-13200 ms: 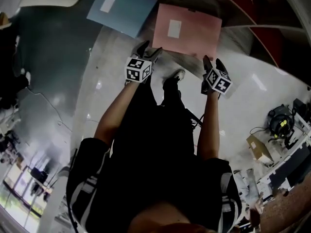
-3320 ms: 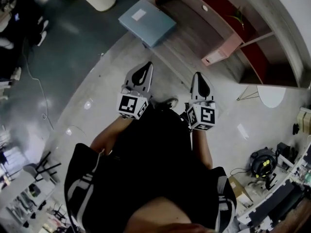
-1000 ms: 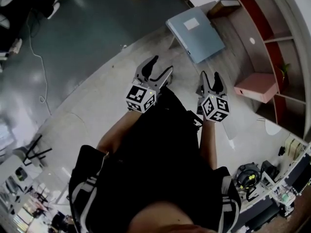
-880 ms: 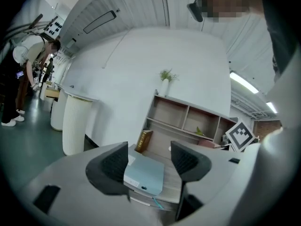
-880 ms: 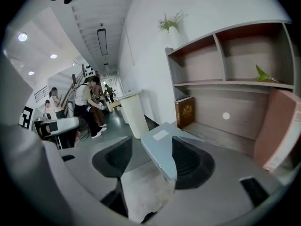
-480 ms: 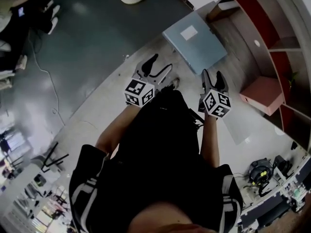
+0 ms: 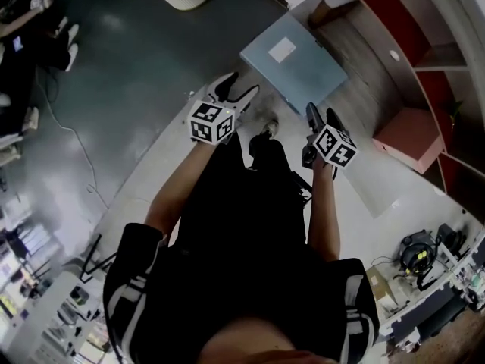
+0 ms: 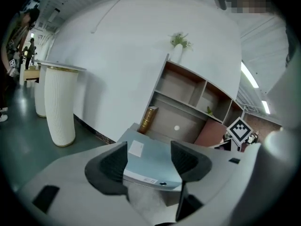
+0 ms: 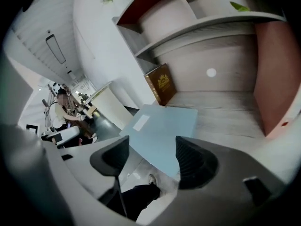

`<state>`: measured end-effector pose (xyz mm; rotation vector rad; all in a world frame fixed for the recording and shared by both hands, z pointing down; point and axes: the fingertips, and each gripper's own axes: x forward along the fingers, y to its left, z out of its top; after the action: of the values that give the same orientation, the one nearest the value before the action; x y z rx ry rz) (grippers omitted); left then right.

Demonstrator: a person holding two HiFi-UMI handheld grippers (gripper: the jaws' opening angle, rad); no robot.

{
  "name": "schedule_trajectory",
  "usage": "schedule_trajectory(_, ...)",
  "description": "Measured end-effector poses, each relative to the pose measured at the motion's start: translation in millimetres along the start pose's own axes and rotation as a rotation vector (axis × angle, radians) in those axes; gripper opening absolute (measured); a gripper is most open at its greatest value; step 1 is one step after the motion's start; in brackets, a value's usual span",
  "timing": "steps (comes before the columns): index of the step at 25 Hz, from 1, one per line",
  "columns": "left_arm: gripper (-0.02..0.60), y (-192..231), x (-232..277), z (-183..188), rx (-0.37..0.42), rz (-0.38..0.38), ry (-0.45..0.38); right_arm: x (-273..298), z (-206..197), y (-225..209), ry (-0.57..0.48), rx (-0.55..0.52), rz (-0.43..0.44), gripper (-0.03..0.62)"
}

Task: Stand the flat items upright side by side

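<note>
Blue folder (image 7: pixel 294 65) lies flat, edges masked by jaws in 2 gripper views. Left gripper (image 7: pixel 239 88): jaws wide, empty; right gripper (image 7: pixel 320 112): jaws just opening, empty (pink folder (image 9: pixel 277 74) cut off at frame edge).

We are looking along our left gripper (image 8: pixel 148 150), its jaws standing apart and pressing on nothing. Framed between them, a blue folder (image 8: pixel 155 168) is lying flat, white label (image 8: pixel 136 148) up, before a wooden shelf unit (image 8: pixel 188 95). A brown book (image 8: pixel 148 120) is leaning behind it, a pink folder (image 8: pixel 210 133) is standing at the right, and a white ribbed column (image 8: pixel 60 105) at the left.
</note>
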<state>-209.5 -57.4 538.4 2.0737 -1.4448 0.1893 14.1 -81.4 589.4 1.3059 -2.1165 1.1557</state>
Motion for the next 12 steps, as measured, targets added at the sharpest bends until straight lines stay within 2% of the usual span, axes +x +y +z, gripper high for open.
schedule_trajectory(4,0.284,23,26,-2,0.004,-0.040,0.065,19,-4,-7,0.006,0.083,-0.029,0.313)
schedule_trajectory(12,0.284,70,81,-5,0.023,-0.107,0.208,51,-15,-25,0.055,0.174,-0.166,0.324)
